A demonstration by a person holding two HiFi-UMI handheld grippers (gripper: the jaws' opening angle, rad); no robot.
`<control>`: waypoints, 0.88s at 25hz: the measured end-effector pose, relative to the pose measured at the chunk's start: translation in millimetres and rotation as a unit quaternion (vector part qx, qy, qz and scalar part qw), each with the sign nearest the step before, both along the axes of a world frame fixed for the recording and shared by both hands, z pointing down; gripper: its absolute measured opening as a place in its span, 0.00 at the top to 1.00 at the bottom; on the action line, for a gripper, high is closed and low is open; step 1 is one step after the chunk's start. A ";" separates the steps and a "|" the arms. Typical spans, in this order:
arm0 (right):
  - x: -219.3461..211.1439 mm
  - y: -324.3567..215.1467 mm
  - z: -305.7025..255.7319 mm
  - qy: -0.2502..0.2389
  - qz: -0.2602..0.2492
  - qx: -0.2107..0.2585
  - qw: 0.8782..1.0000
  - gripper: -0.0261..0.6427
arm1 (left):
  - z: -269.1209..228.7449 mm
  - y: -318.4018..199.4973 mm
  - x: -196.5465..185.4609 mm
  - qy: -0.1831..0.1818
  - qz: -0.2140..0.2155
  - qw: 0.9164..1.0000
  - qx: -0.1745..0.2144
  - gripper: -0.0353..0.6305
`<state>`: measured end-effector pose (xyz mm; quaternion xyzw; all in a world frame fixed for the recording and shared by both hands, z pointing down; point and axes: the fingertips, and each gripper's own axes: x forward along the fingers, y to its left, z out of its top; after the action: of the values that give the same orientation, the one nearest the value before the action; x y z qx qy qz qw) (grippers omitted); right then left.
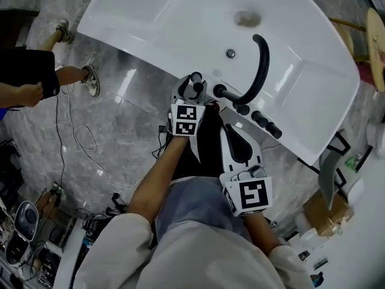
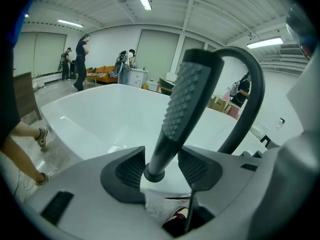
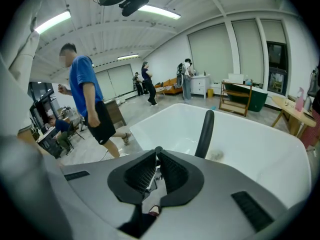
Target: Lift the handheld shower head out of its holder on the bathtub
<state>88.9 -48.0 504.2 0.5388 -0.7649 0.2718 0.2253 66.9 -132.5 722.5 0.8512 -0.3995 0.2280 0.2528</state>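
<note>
White bathtub [image 1: 150, 17] fills the far half of the head view. On its near rim stand one arched black spout [image 1: 262, 65] and, to the right, three black knobs [image 1: 260, 119] in a row. The single handheld shower head [image 1: 197, 88] sits left of the spout, at the tips of the left gripper [image 1: 194, 82]. The right gripper [image 1: 231, 134] hangs nearer, off the rim.

Left gripper view: the jaws have closed onto the shower head's slim lower neck, below its studded face, one pad on each side. Whether its foot is in the holder I cannot tell.

Right gripper view: the jaws are all but together, holding nothing.

The head looks rigid and fairly light. Its smooth neck may slip, so this low hold seems right.
</note>
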 end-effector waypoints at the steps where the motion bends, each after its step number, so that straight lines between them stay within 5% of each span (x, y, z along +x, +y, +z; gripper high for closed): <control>1: 1.8 -0.2 1.8 0.000 -0.001 -0.003 1.000 0.93 | 4.3 -1.5 -0.1 -0.004 -0.003 1.000 -0.003 0.66; 11: 10.6 -6.0 15.5 -0.002 -0.006 -0.022 1.000 0.93 | 46.5 -5.3 4.2 -0.033 -0.013 0.999 -0.029 0.66; 22: 13.2 -6.9 22.9 0.003 -0.011 -0.033 0.999 0.93 | 48.3 -8.0 8.0 -0.067 0.006 0.998 0.002 0.74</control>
<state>102.1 -54.8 527.1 0.5237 -0.7606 0.2924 0.2484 74.9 -140.5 770.8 0.8370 -0.4108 0.2852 0.2223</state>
